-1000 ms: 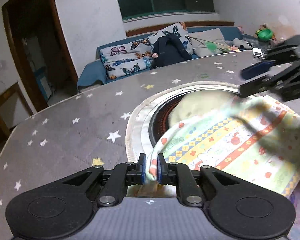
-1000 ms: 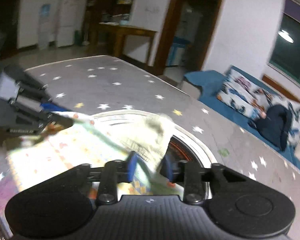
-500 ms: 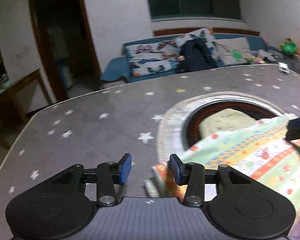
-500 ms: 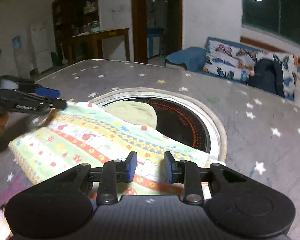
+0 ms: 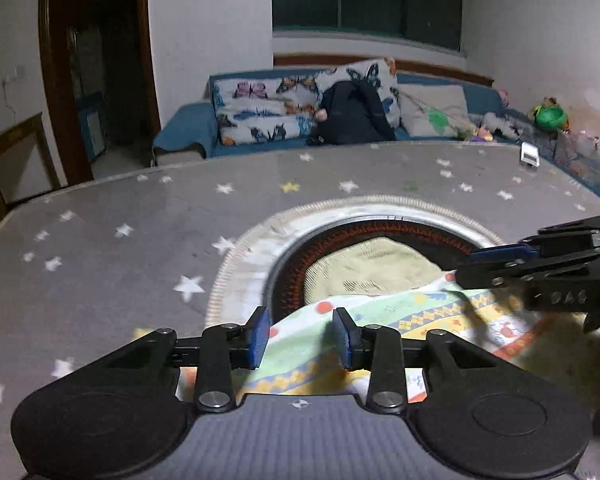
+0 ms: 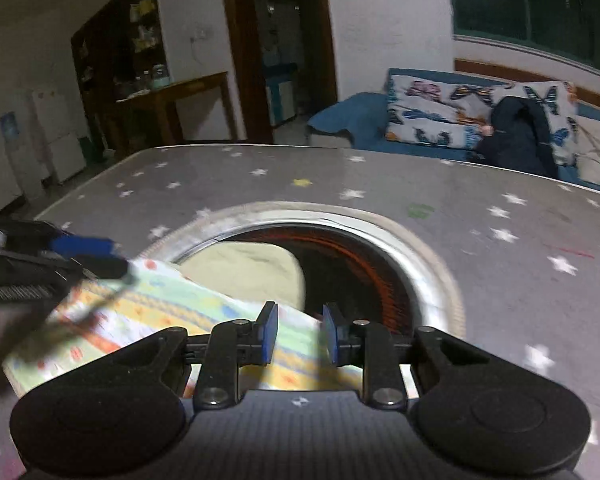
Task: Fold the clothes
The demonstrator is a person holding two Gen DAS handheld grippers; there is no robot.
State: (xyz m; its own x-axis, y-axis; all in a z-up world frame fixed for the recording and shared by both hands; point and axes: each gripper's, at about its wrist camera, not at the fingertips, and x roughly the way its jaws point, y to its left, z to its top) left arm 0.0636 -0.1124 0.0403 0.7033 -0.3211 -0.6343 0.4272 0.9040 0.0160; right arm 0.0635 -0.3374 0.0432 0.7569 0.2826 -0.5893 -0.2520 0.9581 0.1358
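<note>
Left gripper [image 5: 302, 333] and right gripper [image 6: 297, 332] hover level over the patterned cloth [image 5: 412, 312], jaws spread.

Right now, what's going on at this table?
A person with two handheld grippers is folding a patterned cloth on the star-print table. The cloth lies folded over the edge of the round recess, with a pale cloth beneath it. The left gripper and right gripper are both open just above the cloth, gripping nothing.

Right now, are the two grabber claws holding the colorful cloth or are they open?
Left gripper: open, holding nothing, over the patterned cloth.
Right gripper: open, holding nothing, over the same cloth.
</note>
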